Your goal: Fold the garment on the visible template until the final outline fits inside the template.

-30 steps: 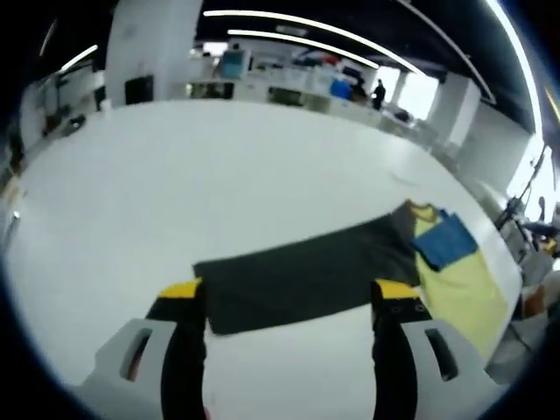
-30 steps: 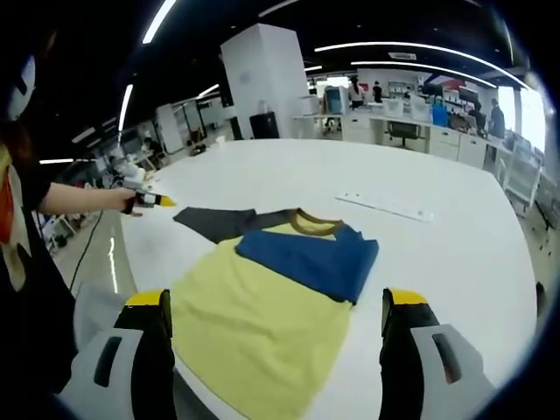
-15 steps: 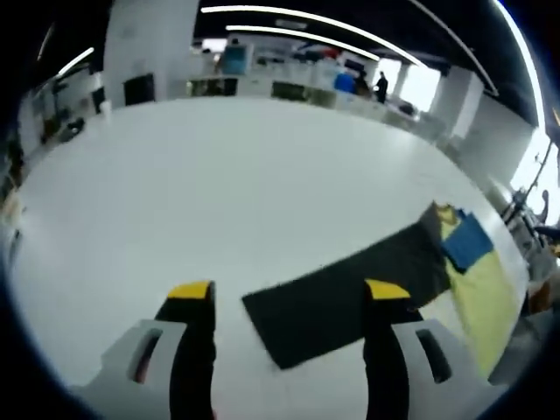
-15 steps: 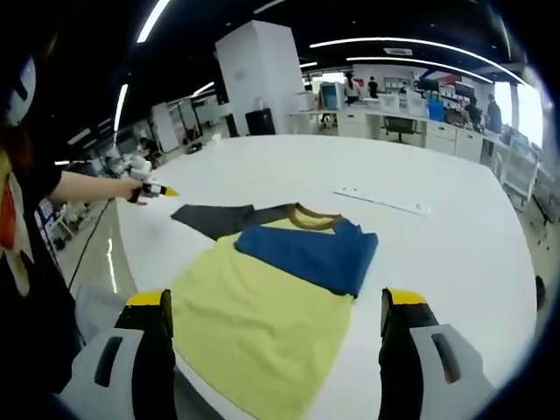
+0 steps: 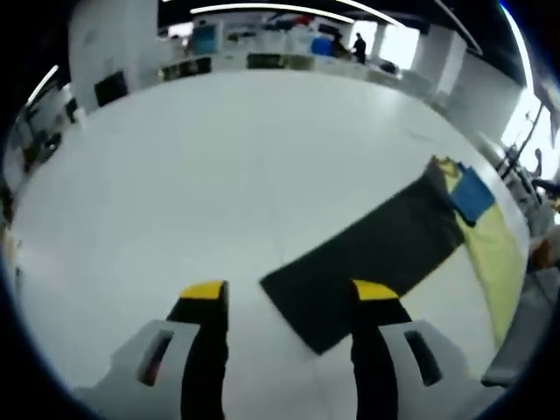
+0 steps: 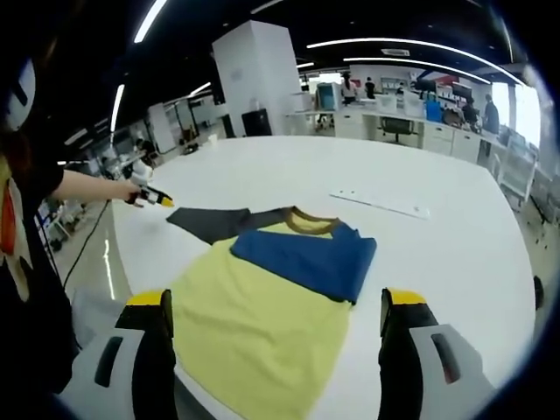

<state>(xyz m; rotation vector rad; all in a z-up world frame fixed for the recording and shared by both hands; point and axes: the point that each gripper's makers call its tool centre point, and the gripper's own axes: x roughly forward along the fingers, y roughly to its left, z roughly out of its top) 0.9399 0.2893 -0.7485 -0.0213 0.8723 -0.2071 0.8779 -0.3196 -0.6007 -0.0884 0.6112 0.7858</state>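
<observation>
A shirt lies flat on the white table (image 6: pixel 455 262): yellow body (image 6: pixel 262 311), blue sleeve (image 6: pixel 306 254) folded across the chest, brown collar (image 6: pixel 311 224), and a dark grey sleeve (image 6: pixel 214 223) stretched out to the left. My right gripper (image 6: pixel 278 299) stands open above the near hem of the yellow body. In the left gripper view the grey sleeve (image 5: pixel 376 254) runs diagonally, and its cuff end lies between the jaws of my open left gripper (image 5: pixel 289 293). A person's hand holds the left gripper (image 6: pixel 150 198) just off the cuff.
A thin white strip (image 6: pixel 381 204) lies on the table beyond the shirt. The table edge (image 6: pixel 131 254) runs close to the person's body on the left. Desks, a white pillar (image 6: pixel 262 79) and people stand far behind. Bare table (image 5: pixel 219 157) spreads beyond the sleeve.
The left gripper view has tilted down and turned, so the grey sleeve now runs diagonally with its cuff between the jaws. The right gripper view and the shirt have barely shifted.
</observation>
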